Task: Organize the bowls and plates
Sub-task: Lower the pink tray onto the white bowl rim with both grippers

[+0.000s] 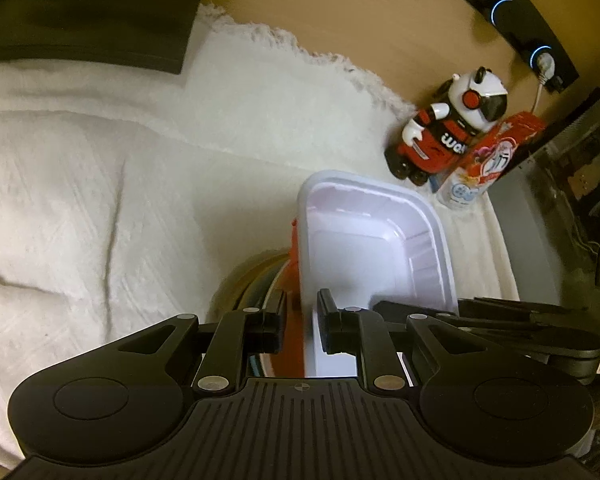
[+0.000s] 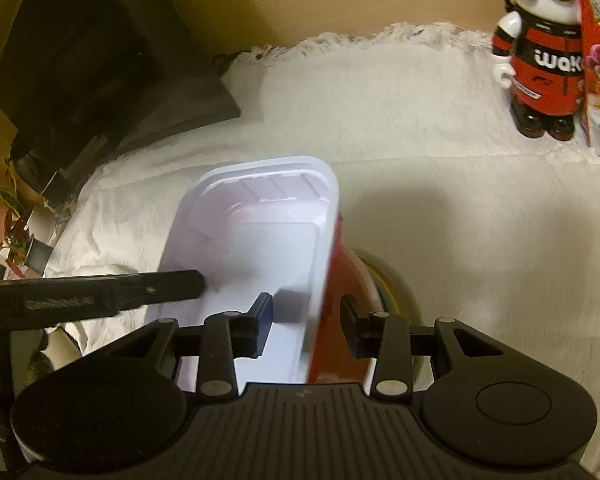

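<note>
I hold the white rectangular bowl (image 1: 374,236) with both grippers, its long axis pointing away from me. My left fingers (image 1: 324,312) are clamped on its left wall, my right fingers (image 2: 262,312) on its right wall. Beneath it lies a round plate (image 2: 396,276).

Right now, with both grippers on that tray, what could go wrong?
1. Both the left gripper and the right gripper pinch only the thin walls of the white-and-red tray, so it may flex or slip.
2. It hangs tilted above the stacked plates; lowered unevenly, it could seat crooked.
</note>
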Tool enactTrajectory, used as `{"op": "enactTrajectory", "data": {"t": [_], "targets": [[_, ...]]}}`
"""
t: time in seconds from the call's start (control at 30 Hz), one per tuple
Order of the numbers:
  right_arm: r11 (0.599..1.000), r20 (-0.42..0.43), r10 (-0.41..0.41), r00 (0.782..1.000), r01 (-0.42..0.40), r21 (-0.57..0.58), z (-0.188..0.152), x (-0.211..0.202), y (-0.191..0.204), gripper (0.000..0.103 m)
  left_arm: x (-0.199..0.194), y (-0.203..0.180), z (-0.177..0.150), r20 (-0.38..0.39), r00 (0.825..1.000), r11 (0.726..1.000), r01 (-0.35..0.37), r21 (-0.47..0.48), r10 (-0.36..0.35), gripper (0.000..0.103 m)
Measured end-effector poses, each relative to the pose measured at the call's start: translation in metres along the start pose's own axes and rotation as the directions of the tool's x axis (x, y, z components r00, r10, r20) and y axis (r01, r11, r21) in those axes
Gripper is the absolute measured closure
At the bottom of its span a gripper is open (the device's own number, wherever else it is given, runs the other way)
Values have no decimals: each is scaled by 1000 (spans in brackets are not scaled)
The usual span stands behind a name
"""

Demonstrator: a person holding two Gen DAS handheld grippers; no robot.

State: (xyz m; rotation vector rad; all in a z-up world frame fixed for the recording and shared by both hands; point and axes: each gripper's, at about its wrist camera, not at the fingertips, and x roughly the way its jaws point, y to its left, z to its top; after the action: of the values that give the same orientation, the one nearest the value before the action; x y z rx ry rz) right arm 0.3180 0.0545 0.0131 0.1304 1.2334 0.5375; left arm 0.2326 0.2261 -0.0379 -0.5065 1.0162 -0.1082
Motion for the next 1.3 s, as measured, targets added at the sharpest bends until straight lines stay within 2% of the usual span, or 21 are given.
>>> {"op": "enactTrajectory", "data": {"t": [0.27, 0.47, 0.7, 1.03, 1.3], "targets": [[1000, -5, -14, 1000, 14, 20, -1, -1, -5, 66, 1, -9, 0, -7, 1000, 999, 27, 29, -26, 85], [999, 14, -28, 1000, 27, 27, 0, -9, -12, 66, 6, -15, 0, -44, 998, 998, 52, 39, -50, 85], [999, 9, -18, 1000, 18, 35, 0, -6, -14, 66, 2, -6, 6, -16, 999, 999, 42, 15, -41, 85], [1000, -15, -2, 1000, 2, 14, -2, -1, -4, 66, -1, 0, 3, -35, 999, 999, 41, 8, -41, 85], [1000, -4, 9, 1000, -9, 13, 0, -8, -8, 66, -10, -2, 4, -24, 998, 998, 59, 6, -59, 85]]}}
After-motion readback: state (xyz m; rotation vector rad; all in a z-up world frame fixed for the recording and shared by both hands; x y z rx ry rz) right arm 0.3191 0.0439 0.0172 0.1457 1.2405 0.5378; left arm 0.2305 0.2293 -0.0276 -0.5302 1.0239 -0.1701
